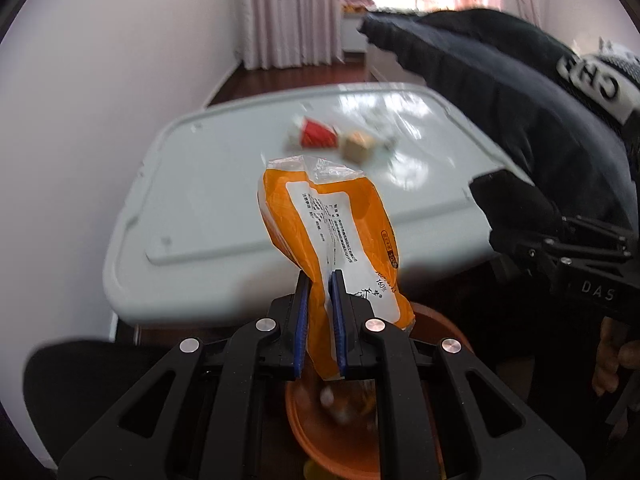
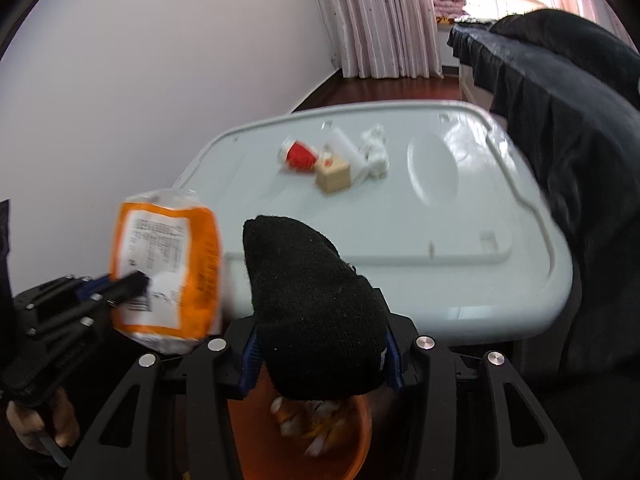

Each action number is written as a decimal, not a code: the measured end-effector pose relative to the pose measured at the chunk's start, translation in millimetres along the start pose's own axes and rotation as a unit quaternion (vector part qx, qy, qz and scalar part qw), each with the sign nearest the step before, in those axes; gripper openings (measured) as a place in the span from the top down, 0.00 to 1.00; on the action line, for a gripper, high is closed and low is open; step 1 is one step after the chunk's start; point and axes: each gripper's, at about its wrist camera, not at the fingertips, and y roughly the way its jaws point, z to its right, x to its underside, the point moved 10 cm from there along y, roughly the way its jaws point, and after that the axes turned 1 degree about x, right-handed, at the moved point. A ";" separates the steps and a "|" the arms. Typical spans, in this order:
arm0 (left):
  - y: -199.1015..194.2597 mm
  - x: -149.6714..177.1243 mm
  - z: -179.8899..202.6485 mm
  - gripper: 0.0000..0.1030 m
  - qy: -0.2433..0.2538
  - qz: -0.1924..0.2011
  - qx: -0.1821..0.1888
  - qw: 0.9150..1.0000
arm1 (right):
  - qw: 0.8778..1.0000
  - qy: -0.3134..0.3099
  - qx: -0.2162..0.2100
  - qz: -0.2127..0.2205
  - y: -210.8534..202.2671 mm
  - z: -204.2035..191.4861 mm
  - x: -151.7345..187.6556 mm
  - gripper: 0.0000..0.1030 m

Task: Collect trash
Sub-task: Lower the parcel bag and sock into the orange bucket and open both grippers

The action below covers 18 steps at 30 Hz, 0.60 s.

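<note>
My left gripper (image 1: 320, 280) is shut on an orange and white plastic food bag (image 1: 320, 216), which stands up between its blue pads. The bag hangs over an orange bin (image 1: 320, 432) with scraps inside. My right gripper (image 2: 322, 344) is shut on a black knit hat (image 2: 308, 292) above the same bin (image 2: 356, 432). In the right wrist view the left gripper (image 2: 120, 284) and its bag (image 2: 168, 264) are at the left, blurred. On the pale table (image 2: 440, 280) lie a red cup (image 2: 298, 155), a small cardboard box (image 2: 333, 174), a white cup (image 2: 344, 146) and crumpled tissue (image 2: 376, 152).
A person's dark clothing (image 1: 500, 92) fills the right side, and a dark cloth (image 2: 560, 120) hangs beyond the table's right edge. A hand (image 2: 36, 420) grips the left tool. White wall stands left, with pink curtains (image 2: 372, 20) and wooden floor behind the table.
</note>
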 end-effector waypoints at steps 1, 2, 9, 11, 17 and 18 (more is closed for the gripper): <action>0.5 10.7 5.3 0.90 0.005 -0.012 0.006 1.000 | 1.000 0.000 0.000 -0.004 -1.7 -2.9 8.8 0.54; 2.2 19.4 8.6 0.90 0.008 -0.023 0.011 1.000 | 1.000 -0.002 0.000 -0.009 -2.6 -6.3 18.3 0.54; 8.4 61.7 10.8 0.90 -0.004 -0.070 0.024 0.997 | 1.000 -0.006 0.011 -0.022 -10.9 -15.4 50.8 0.54; 12.3 71.5 12.7 0.90 -0.006 -0.086 0.029 0.996 | 1.000 -0.005 0.015 -0.025 -11.9 -16.5 56.9 0.54; 27.7 92.9 19.1 0.90 -0.009 -0.130 0.046 0.990 | 0.998 -0.007 0.021 -0.066 3.7 -16.5 81.3 0.54; 32.1 97.5 18.9 0.90 -0.013 -0.140 0.047 0.989 | 0.997 -0.007 0.024 -0.072 7.3 -15.4 83.6 0.54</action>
